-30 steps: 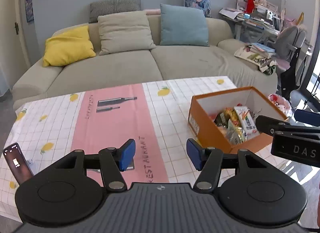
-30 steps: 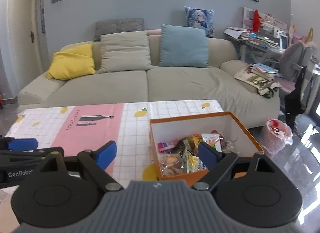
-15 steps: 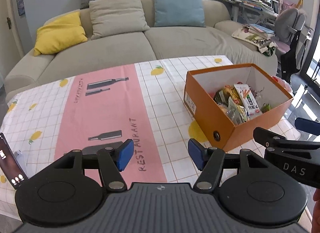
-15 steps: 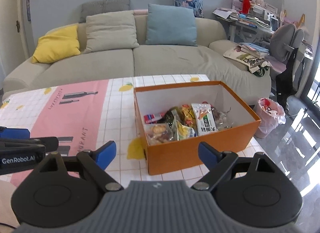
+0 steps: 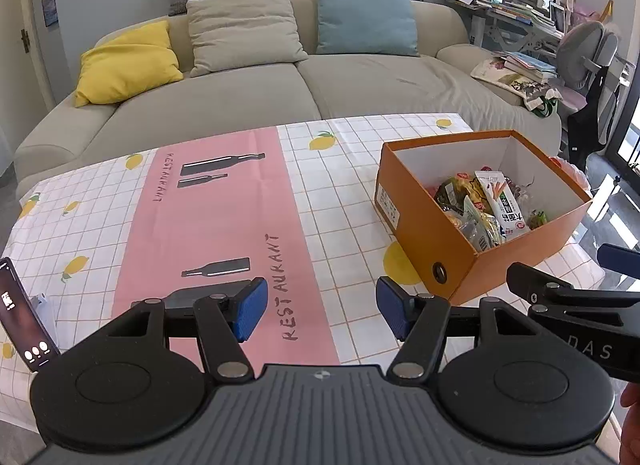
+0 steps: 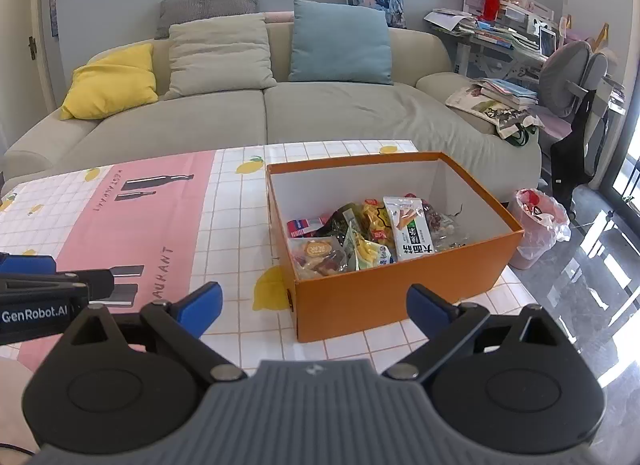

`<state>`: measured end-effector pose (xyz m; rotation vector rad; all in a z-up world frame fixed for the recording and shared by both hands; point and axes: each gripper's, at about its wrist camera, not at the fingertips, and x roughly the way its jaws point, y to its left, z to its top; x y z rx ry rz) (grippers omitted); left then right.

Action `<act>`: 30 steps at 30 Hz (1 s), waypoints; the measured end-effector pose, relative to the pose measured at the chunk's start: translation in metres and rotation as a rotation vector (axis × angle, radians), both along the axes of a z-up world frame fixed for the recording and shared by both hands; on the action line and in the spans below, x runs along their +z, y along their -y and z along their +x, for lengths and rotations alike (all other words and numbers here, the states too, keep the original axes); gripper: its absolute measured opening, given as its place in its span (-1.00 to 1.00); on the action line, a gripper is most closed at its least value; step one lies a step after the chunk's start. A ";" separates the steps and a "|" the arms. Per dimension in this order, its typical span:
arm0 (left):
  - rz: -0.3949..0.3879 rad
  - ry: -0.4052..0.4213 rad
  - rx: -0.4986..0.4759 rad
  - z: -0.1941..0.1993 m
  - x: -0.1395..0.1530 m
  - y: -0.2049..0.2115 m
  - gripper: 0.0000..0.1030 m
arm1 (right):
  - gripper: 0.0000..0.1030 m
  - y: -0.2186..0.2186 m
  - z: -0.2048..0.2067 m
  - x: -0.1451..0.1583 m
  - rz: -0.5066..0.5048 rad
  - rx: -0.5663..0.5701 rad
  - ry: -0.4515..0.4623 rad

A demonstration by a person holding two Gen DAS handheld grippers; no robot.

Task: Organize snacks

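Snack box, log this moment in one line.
orange box on table: snacks inside | left tool: open, empty | right tool: opening, empty, facing box

**Both tools sink toward the counter; the right one spreads wider**

A second ago the left wrist view showed the sofa filling the upper half and only the far part of the counter (image 5: 340,201). Now the left tool (image 5: 322,311) sits lower and tips further down, so more of the cloth shows, and the orange box (image 5: 436,237) lies fully in sight.

The right tool (image 6: 314,303) has dropped too: the orange box (image 6: 392,297) has shifted from behind its fingers to clear of them, with the snack packets (image 6: 372,233) plainly visible. Its jaws are opening, nothing between them.
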<state>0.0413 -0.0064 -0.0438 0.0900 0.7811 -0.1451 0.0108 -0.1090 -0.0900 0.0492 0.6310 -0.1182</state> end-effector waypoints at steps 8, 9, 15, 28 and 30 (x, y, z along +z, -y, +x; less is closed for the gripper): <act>-0.002 0.004 -0.002 -0.003 0.002 0.001 0.42 | 0.87 -0.001 -0.001 0.000 -0.003 0.005 0.000; -0.002 0.004 -0.003 -0.003 0.002 0.002 0.42 | 0.87 -0.001 -0.001 0.000 -0.003 0.005 0.000; -0.004 0.004 -0.006 -0.005 0.004 0.003 0.42 | 0.88 -0.003 -0.003 0.001 -0.005 0.005 0.006; -0.005 0.007 -0.009 -0.006 0.005 0.004 0.42 | 0.88 -0.003 -0.005 0.003 -0.010 0.006 0.014; -0.006 0.007 -0.009 -0.007 0.006 0.004 0.42 | 0.88 -0.003 -0.006 0.003 -0.009 0.005 0.016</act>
